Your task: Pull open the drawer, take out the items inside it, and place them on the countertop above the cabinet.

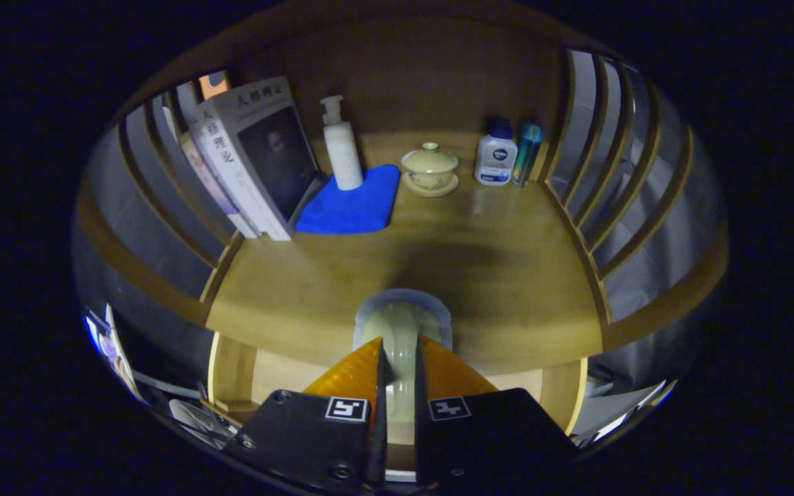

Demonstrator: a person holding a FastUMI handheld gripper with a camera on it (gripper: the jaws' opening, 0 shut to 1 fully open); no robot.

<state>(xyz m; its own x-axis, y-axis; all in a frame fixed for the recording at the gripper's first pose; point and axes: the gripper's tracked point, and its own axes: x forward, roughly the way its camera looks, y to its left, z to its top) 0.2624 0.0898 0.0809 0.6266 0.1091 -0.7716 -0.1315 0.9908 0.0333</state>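
Pale tube (pixel 400 337) lengthwise between hand-held gripper (pixel 400 372) fingers — pointing toward countertop (pixel 507 275).

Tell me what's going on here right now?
The gripper is shut on a pale tube-like item, holding it above the open drawer at the front edge of the countertop. It has not been set down yet. At the back stand books, a pump bottle on a blue cloth and a lidded cup.

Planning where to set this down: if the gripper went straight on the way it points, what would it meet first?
The gripper, shut on a pale tube, points across bare countertop. The lidded cup on its saucer near the back looks first in line, though depth is unclear.
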